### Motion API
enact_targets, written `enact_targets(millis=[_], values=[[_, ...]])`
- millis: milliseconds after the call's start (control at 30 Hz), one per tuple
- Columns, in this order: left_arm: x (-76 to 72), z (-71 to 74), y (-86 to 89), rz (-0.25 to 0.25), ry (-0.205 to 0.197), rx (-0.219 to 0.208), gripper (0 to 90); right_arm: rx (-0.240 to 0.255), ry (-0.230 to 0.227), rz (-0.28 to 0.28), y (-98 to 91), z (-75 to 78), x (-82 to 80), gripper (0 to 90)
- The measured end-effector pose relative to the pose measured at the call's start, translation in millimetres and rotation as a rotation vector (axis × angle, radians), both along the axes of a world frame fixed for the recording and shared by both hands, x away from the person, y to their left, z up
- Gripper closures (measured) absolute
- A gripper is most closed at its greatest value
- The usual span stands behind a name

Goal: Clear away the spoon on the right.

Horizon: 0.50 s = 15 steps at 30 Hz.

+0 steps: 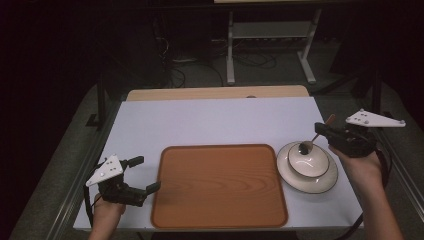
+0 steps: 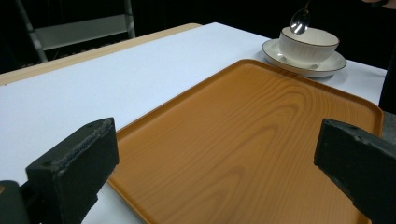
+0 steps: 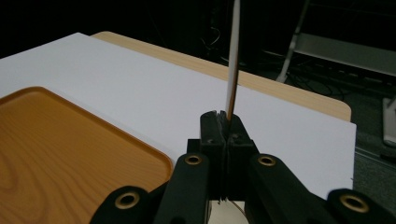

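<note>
The right tongs (image 1: 321, 129), at about three o'clock on the desk (image 1: 210, 120), are clamped on the handle of a spoon (image 1: 310, 142). Its bowl hangs just over the white cup (image 1: 308, 160), which sits on a saucer (image 1: 330, 181); whether the spoon touches the cup is hard to tell. The left tongs (image 1: 145, 174), at about eight o'clock, stand wide apart with nothing between them, beside the wooden tray (image 1: 220, 187) at the desk's centre.

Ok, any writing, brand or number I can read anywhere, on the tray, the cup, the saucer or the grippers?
None: no readable text.
The tray shows plain wood grain.
The cup and saucer carry just a thin dark rim line.
The right gripper, shut on the spoon, bears no label.
</note>
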<state>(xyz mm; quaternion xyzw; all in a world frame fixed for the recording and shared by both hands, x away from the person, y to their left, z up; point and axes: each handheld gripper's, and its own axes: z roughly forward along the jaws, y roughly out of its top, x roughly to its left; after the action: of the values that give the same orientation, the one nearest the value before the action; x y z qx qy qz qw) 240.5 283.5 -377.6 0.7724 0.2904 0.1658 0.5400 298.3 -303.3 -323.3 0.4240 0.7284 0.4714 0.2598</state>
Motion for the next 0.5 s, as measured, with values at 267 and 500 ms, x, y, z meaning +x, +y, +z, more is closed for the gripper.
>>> enact_targets(millis=[267, 500], values=[[-0.5, 0.4, 0.6, 0.0, -0.001, 0.0, 0.0, -0.01, -0.01, 0.074, 20.9, 9.2, -4.9, 88.2], [-0.7, 0.5, 0.4, -0.003, -0.002, 0.002, 0.0, -0.015, -0.001, 0.13, 37.0, 10.1, -8.3, 88.2]])
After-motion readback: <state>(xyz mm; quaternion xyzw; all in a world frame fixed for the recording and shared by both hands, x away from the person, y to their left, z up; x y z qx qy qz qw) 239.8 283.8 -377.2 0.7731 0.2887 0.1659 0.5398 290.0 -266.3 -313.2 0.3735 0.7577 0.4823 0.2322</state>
